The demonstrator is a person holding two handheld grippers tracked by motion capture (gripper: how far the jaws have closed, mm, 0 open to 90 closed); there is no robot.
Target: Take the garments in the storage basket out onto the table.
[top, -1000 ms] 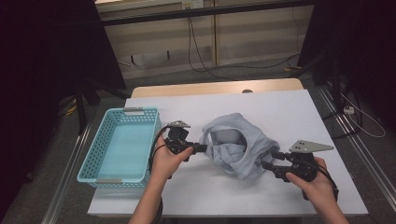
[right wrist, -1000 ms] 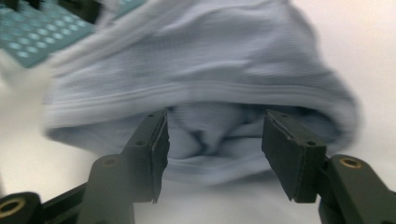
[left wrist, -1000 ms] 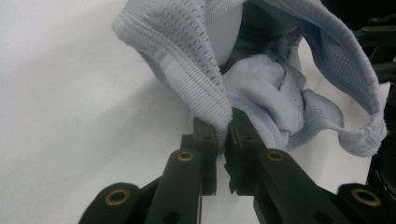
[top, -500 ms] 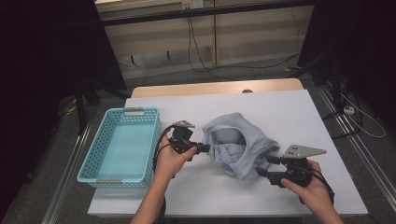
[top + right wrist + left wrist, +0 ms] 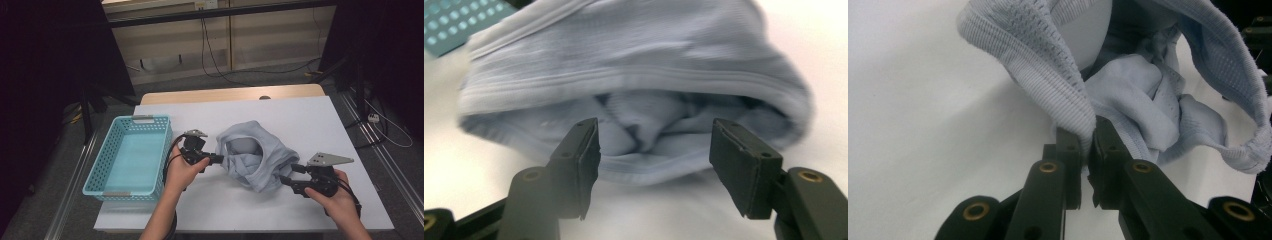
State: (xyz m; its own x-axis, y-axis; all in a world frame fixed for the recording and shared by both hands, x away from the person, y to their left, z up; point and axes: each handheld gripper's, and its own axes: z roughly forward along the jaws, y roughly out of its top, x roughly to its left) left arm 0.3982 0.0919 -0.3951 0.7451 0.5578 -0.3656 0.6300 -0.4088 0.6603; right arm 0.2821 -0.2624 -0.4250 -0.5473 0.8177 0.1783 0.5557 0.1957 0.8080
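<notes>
Your garment point(image 5: 255, 157): pale blue-grey all over, ribbed knit along hem, fine mesh dots on panel beside it, smooth lining same shade.
Your left gripper point(image 5: 220, 159): black, brass-coloured rivets on jaws.
Your right gripper point(image 5: 289, 176): black, same brass rivets, grey plate on top.
Basket point(image 5: 131, 183): turquoise, lattice of small holes in walls, plain floor.
Table point(image 5: 320, 120): white sheet, light wood strip along far edge.

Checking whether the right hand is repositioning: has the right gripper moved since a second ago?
Yes. Against the white table's near edge, the right gripper has shifted slightly leftward toward the grey garment, jaws open.
</notes>
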